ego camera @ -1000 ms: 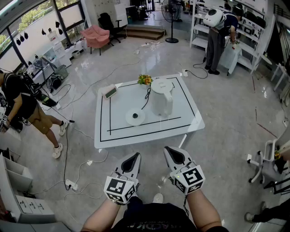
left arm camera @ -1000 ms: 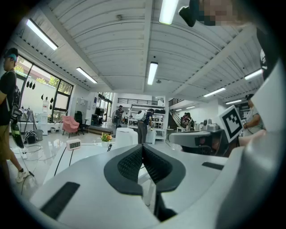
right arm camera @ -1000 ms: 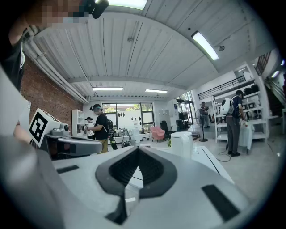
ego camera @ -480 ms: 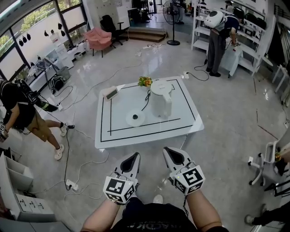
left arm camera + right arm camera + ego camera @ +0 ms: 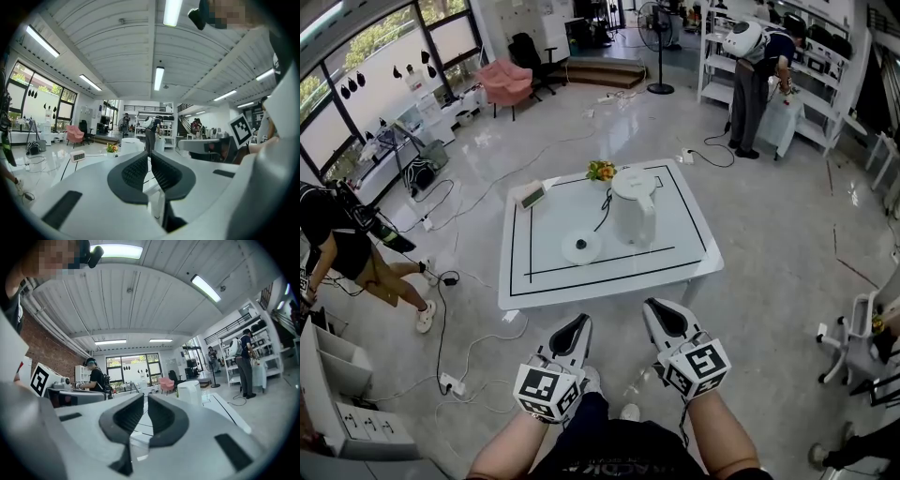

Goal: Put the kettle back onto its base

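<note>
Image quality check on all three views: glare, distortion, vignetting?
Head view: wide-angle bending at the edges, bright sheen on the glossy floor, kettle and table evenly lit and sharp. Left gripper view: strong fisheye, black vignette, ceiling lamp blown out. Right gripper view: same fisheye and vignette, top lamp blown out.

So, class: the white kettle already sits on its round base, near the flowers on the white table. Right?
No. The head view shows the kettle standing on the table beside its round base, apart from it, near the flowers.
</note>
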